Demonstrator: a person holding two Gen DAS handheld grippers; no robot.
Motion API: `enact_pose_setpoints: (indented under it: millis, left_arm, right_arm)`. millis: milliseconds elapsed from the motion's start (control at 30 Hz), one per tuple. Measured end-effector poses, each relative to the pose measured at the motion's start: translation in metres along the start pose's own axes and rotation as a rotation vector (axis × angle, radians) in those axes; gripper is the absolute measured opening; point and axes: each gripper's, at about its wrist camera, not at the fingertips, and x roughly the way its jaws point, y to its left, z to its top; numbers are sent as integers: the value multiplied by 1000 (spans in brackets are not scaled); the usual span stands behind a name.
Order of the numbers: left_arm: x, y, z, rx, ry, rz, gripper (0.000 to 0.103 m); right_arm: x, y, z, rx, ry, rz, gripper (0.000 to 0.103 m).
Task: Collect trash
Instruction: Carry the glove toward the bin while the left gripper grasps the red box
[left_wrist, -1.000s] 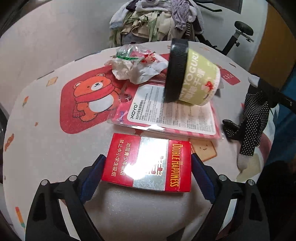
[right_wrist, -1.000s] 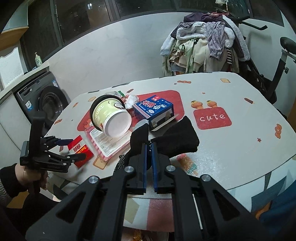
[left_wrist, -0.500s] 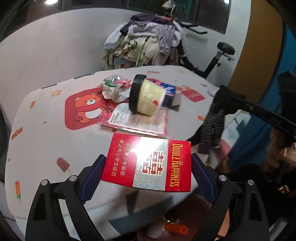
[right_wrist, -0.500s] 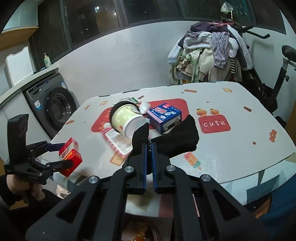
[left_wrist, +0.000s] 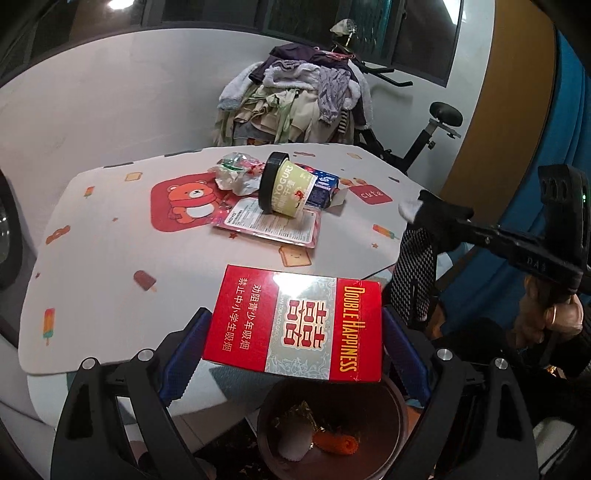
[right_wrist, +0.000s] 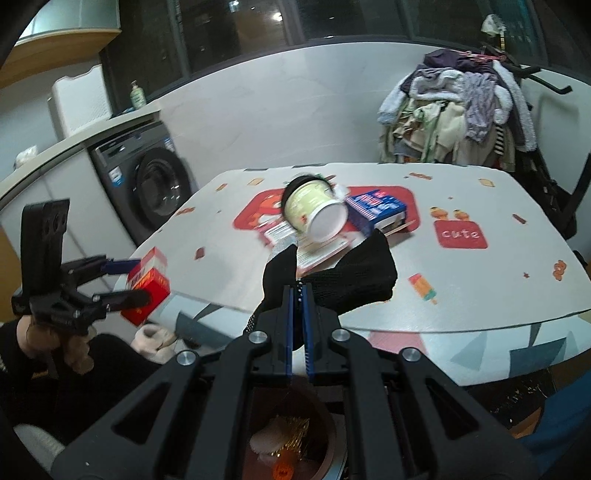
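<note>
Left fingers (left_wrist: 188, 347) clamp red carton (left_wrist: 295, 321), right gripper (right_wrist: 298, 295) pinches black glove (right_wrist: 354, 273); both past table edge (left_wrist: 122, 373), seemingly above bin (left_wrist: 388, 402).

The left claw (left_wrist: 295, 332) holds a cigarette box (left_wrist: 295, 321) off the edge of the bench (left_wrist: 110, 258), over a bin (left_wrist: 332, 435) on the floor. The right claw (right_wrist: 298, 295) holds a glove (right_wrist: 343, 273) above the same bin. On the bench a yogurt cup (left_wrist: 286, 188) lies on its side on a flat packet (left_wrist: 269, 221). A crumpled wrapper (left_wrist: 236, 175) sits left of the cup. A small carton (left_wrist: 323, 186) sits right of it. A pile of clothes (left_wrist: 295, 99) is behind the bench.
</note>
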Motion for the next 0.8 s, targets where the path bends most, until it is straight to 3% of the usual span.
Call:
enact_pose_setpoints:
  millis: [367, 800]
  left_arm:
    - [-18, 2, -12, -13, -26, 10, 88]
    - [-6, -1, -27, 14, 5, 1, 88]
  right_arm:
    - [19, 23, -32, -54, 123, 101, 9]
    - [60, 36, -72, -83, 312, 146, 13]
